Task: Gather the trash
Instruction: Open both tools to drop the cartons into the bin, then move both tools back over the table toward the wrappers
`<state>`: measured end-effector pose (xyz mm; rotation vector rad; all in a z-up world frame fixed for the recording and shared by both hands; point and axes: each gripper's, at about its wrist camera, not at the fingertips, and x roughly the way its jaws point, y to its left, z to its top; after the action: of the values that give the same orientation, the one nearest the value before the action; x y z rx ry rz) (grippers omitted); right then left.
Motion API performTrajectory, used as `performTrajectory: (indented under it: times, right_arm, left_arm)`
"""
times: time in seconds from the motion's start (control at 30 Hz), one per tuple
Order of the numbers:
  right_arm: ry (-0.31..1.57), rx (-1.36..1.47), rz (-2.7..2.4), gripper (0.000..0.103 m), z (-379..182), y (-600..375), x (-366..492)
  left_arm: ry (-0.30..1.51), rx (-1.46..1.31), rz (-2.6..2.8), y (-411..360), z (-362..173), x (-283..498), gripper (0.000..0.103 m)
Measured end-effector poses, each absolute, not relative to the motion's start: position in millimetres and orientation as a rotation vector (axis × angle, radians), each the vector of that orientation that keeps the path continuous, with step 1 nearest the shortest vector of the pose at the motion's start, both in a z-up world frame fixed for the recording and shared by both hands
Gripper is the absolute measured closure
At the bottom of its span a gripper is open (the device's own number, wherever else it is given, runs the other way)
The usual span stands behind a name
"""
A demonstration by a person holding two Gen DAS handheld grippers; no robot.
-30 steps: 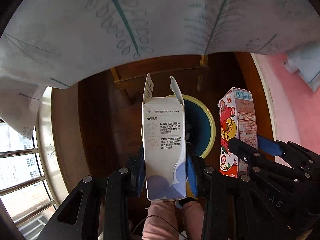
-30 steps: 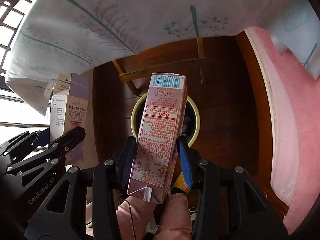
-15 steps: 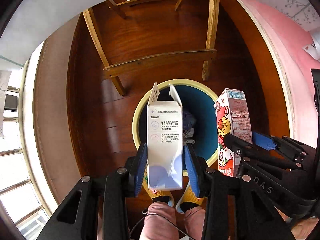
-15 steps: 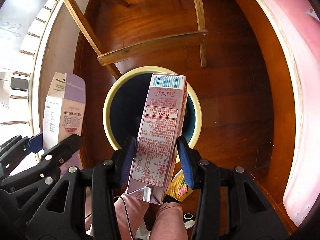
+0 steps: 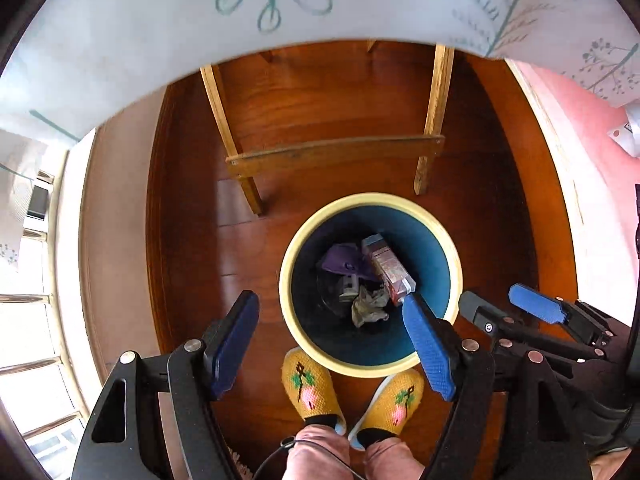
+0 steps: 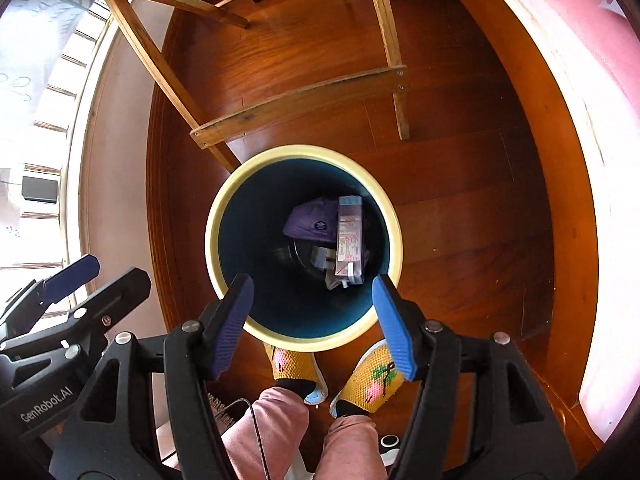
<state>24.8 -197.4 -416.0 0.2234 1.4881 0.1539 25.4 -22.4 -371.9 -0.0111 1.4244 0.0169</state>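
A round bin with a cream rim and dark blue inside stands on the wooden floor right below both grippers. In it lie a pink drink carton, a purple and white box and crumpled paper. My left gripper hangs over the bin's near left rim, its jaws opening with nothing between them. My right gripper hangs over the bin's near edge, its jaws opening too and empty. The right wrist view shows the carton and the box deep in the bin.
The wooden legs and crossbar of a chair stand just beyond the bin. A person's feet in yellow slippers touch its near side. A leaf-print white cloth hangs above, a pink surface runs along the right, window bars along the left.
Both grippers sank toward the bin and their jaws spread. The purple and white box left the left gripper and the pink carton left the right; both now lie in the bin.
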Motion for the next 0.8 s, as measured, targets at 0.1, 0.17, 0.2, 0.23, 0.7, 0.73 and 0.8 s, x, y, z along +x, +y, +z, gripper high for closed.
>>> performTrajectory:
  times: [0.1, 0.17, 0.2, 0.23, 0.7, 0.73, 0.8]
  right_arm:
    - [1.473, 0.223, 0.15, 0.044, -407.2, -195.9, 25.9]
    - [1.462, 0.227, 0.143, 0.044, -401.0, -196.4, 27.0]
    - [1.457, 0.228, 0.143, 0.044, -396.9, -196.6, 27.3]
    - [1.454, 0.227, 0.142, 0.044, -392.6, -196.4, 27.3]
    - [1.388, 0.25, 0.139, 0.044, -283.2, -203.9, 16.2]
    - [1.38, 0.248, 0.138, 0.044, -271.5, -204.3, 15.0]
    - [1.362, 0.245, 0.139, 0.044, -247.2, -204.2, 13.0]
  left_arm:
    - [1.402, -0.004, 0.024, -24.5, -360.0, 27.6, 0.027]
    - [1.393, -0.003, 0.023, -24.2, -351.5, 28.7, 0.027]
    - [1.39, -0.004, 0.022, -24.1, -345.1, 29.1, 0.027]
    - [1.388, -0.005, 0.02, -24.4, -339.2, 30.3, 0.027]
    - [1.337, -0.01, 0.004, -26.1, -205.8, 31.2, 0.027]
    - [1.326, -0.005, 0.009, -25.8, -193.0, 31.1, 0.027]
    - [1.303, -0.003, 0.012, -24.7, -165.7, 27.5, 0.027]
